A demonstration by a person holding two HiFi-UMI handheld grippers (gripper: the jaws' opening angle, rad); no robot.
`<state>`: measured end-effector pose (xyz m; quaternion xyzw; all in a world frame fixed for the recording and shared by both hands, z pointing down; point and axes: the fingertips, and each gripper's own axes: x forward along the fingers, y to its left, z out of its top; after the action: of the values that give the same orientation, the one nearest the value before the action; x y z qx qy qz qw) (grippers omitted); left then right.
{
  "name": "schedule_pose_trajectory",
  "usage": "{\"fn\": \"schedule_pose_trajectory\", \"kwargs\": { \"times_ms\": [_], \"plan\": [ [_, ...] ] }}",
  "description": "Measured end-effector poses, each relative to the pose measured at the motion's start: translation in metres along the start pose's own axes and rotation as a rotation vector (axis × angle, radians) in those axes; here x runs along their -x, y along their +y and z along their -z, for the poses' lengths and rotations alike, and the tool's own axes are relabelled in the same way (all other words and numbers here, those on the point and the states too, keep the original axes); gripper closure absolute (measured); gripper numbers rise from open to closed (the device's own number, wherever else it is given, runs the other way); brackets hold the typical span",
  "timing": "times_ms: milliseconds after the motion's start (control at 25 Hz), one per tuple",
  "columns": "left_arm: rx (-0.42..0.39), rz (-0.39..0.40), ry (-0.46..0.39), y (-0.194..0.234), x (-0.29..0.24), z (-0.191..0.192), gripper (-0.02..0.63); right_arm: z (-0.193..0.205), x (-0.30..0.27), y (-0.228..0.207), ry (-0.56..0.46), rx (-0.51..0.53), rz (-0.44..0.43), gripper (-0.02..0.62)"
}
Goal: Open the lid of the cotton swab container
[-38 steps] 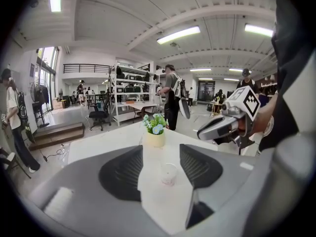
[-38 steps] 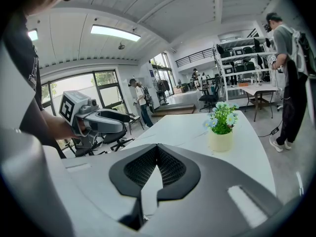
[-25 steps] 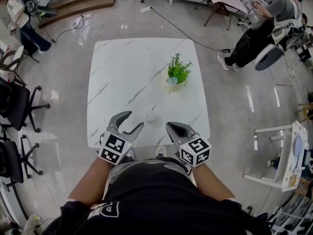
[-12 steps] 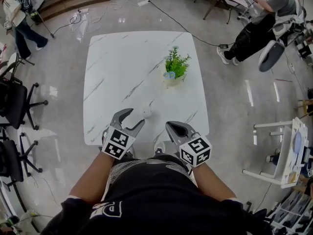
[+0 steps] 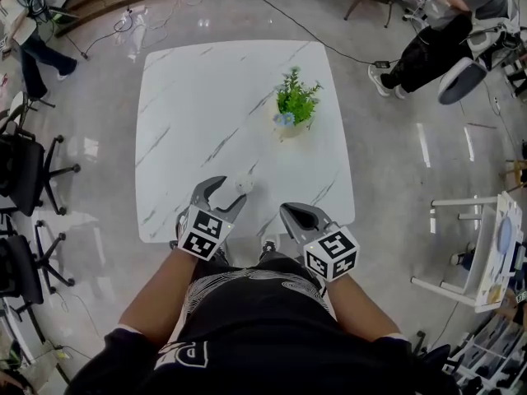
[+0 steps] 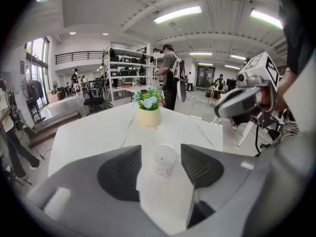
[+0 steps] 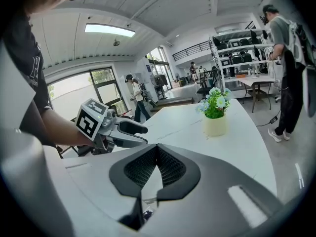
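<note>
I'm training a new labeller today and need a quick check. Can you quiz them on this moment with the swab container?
1. True or false: the right tool is shut and empty.
2. Between the open jaws of the left tool stands: A) a mug B) the cotton swab container C) nothing
3. Besides the container, what stands on the marble table?
Key: 1 true; 2 B; 3 a potted plant.
</note>
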<state>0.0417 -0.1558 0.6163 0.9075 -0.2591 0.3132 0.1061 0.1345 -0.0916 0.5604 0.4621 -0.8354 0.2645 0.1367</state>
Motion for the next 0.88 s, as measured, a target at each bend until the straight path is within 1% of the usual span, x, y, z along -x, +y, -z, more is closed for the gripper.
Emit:
{"fn": "schedule_pose_trajectory", "kwargs": {
  "times_ms": [320, 600, 880],
  "plan": [
    [0.024, 0.009, 0.055, 0.001, -0.024, 0.017, 0.293, 0.006, -0.004, -0.013, 0.016, -0.026, 0.004, 0.595],
    [0.046, 0.03, 0.078, -0.004, -0.041, 0.03, 0.29, 0.012, -0.009, -0.022, 0.028, -0.05, 0.001, 0.595],
    [0.047, 0.053, 0.108, -0.012, -0.059, 0.042, 0.285, 0.016, -0.012, -0.026, 0.042, -0.062, -0.003, 0.595]
  ]
}}
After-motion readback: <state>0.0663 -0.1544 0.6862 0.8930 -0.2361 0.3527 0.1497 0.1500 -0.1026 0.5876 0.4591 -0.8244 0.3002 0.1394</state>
